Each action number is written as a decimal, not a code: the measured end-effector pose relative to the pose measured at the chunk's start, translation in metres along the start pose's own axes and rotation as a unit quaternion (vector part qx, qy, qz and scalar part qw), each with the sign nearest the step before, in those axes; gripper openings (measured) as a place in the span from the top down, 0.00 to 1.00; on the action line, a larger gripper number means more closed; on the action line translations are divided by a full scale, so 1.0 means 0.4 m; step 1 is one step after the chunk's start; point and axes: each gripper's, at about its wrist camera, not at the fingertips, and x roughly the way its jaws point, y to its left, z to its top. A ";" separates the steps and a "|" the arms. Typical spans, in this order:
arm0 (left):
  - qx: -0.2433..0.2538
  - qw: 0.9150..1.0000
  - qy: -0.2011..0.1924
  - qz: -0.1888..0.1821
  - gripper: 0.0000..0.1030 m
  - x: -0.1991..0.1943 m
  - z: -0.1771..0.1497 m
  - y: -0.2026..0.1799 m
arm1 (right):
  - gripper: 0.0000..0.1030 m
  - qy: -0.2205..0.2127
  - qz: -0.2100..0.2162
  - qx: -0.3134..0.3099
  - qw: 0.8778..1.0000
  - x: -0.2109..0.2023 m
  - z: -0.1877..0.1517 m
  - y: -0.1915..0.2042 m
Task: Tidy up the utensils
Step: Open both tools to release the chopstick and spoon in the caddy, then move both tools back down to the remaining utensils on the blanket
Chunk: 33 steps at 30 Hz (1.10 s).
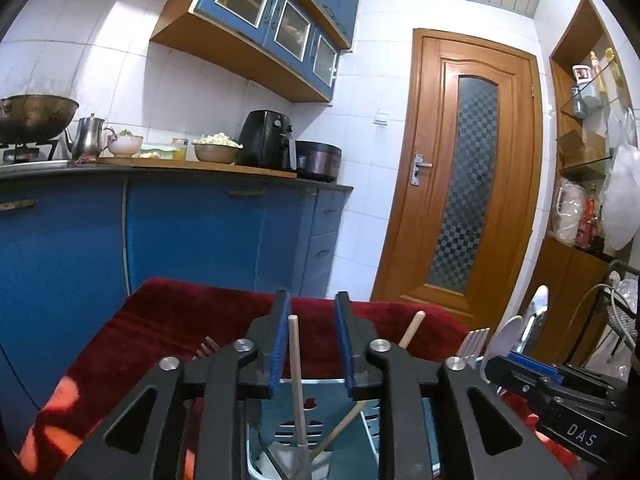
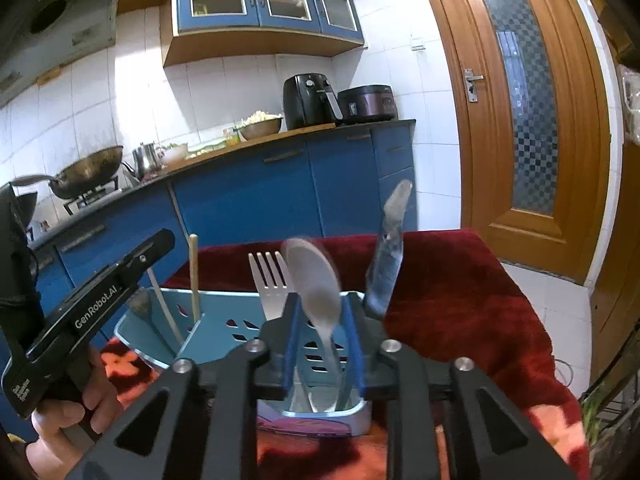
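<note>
Red cloth [image 2: 460,280] bears one caddy [image 2: 224,340] (two chopsticks [image 2: 193,276], one fork [image 2: 269,280]).

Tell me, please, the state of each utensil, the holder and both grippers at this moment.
left gripper: jaws open around a chopstick, not clamping.
right gripper: jaws open, spoon between them.
chopstick: upright in holder.
spoon: bowl up, handle in holder.
fork: tines up, in holder.
knife: leaning in holder.
holder: standing on red cloth.

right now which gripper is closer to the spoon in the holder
Right. The right gripper has its open fingers on either side of the spoon in the blue holder. The left gripper sits open around a wooden chopstick, at the holder's other end.
</note>
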 end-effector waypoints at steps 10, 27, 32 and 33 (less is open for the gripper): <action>-0.004 1.000 0.022 -0.015 0.71 -0.053 0.032 -0.006 | 0.70 -0.024 0.008 0.014 1.000 -0.072 0.007 -0.012; -0.016 0.995 0.100 -0.016 0.71 -0.186 -0.012 0.004 | 0.70 0.000 -0.002 0.026 1.000 -0.206 -0.039 -0.005; -0.021 0.992 0.123 -0.012 0.71 -0.210 -0.032 0.002 | 0.70 0.014 -0.008 0.030 0.999 -0.240 -0.067 -0.007; -0.021 0.992 0.126 -0.009 0.71 -0.216 -0.037 0.001 | 0.69 0.017 -0.009 0.031 0.999 -0.247 -0.073 -0.007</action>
